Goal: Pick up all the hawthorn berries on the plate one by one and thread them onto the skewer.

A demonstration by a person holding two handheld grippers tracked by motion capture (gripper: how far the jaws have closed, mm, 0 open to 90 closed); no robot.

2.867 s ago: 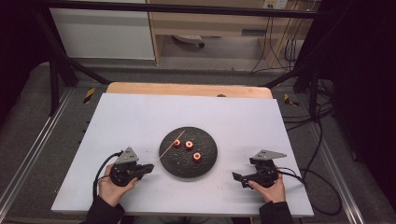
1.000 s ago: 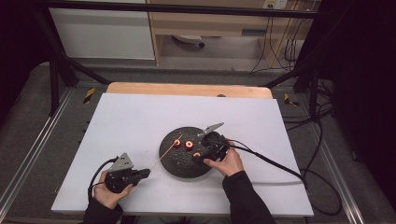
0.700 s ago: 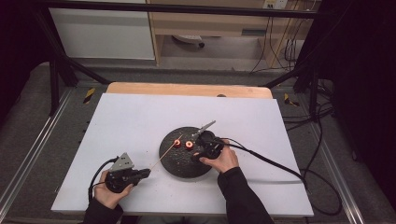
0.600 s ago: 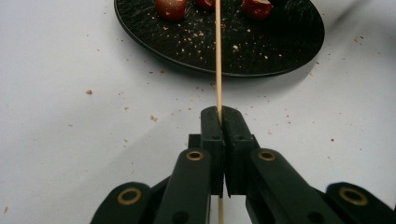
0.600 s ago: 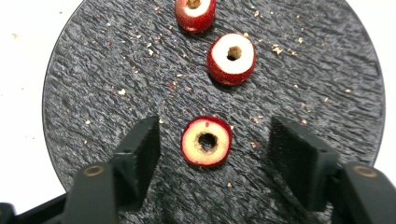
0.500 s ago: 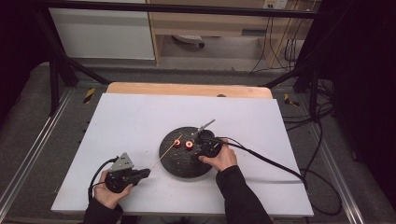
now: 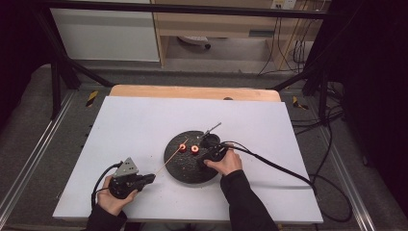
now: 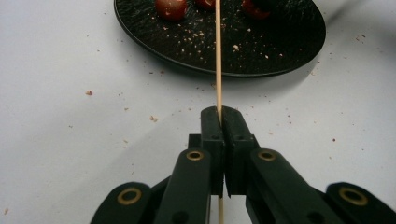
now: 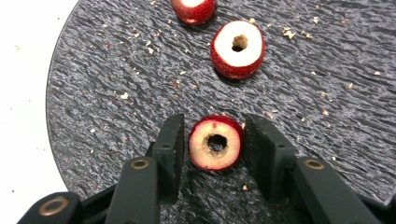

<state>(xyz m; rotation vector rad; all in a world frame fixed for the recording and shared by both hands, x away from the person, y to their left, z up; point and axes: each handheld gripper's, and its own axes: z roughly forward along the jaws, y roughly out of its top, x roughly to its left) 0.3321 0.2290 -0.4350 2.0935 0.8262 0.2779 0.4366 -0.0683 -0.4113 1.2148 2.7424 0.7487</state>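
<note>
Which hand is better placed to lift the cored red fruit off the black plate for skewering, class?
Right. The right gripper has just been closing around the nearest cored fruit on the plate; the left gripper is shut on the skewer.

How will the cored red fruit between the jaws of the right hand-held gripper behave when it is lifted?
The cored red fruit looks small, so probably light. Its hollow middle suggests it may crush under a hard squeeze. Being round, it could roll on the black plate if dropped.
</note>
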